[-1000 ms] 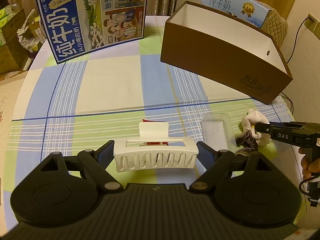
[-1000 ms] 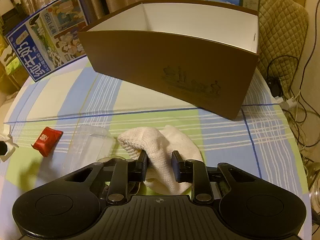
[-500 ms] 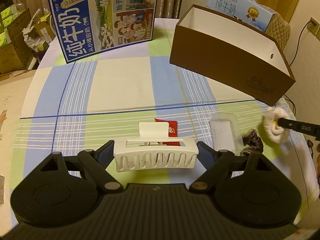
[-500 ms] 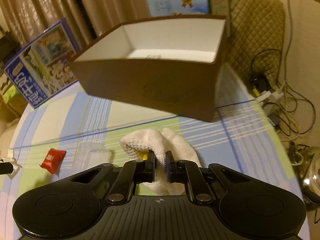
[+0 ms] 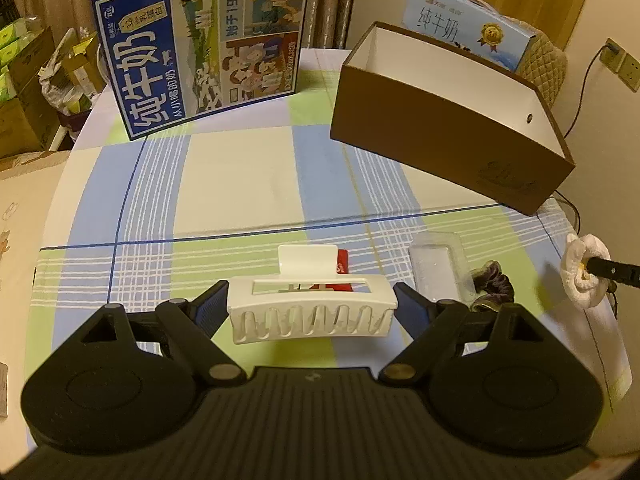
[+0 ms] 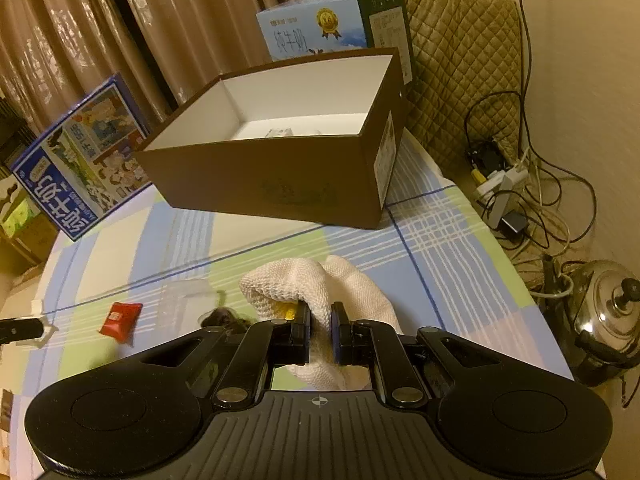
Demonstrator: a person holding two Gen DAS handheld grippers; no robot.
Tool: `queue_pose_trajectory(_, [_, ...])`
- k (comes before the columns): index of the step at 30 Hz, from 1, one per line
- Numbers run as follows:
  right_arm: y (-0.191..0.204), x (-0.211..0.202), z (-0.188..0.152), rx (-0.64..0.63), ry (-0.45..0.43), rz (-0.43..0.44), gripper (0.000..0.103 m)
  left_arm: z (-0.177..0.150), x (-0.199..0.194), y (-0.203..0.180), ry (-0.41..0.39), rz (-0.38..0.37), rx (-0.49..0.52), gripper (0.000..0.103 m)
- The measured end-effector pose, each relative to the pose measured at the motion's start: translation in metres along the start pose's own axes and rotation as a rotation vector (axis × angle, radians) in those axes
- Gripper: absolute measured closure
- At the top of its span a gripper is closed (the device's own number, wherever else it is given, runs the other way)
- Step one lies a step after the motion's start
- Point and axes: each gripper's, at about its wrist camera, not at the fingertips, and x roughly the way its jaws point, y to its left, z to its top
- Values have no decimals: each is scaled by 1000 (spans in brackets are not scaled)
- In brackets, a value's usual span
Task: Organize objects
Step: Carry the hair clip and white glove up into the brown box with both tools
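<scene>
Right wrist view shows the right gripper (image 6: 320,334) tilted, raised above the checked tablecloth (image 6: 440,248), pinching a white sock (image 6: 340,284) short of the brown box (image 6: 272,176), while the left gripper (image 5: 312,308) clamps a white hair claw (image 5: 310,312) level over the table.

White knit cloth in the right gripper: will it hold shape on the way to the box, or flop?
Probably flops: the white knit cloth already folds and bulges around the right gripper, so it looks soft. Likely light, since a thin pinch carries it clear of the table. It may drape over the brown box rim if released low; it shouldn't roll.
</scene>
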Motion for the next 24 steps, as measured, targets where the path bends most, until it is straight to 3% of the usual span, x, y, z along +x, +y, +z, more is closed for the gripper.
queue_pose_trajectory(24, [13,-36,9,8,-85,44,96,18,-10,-25,-52,-80,49,20])
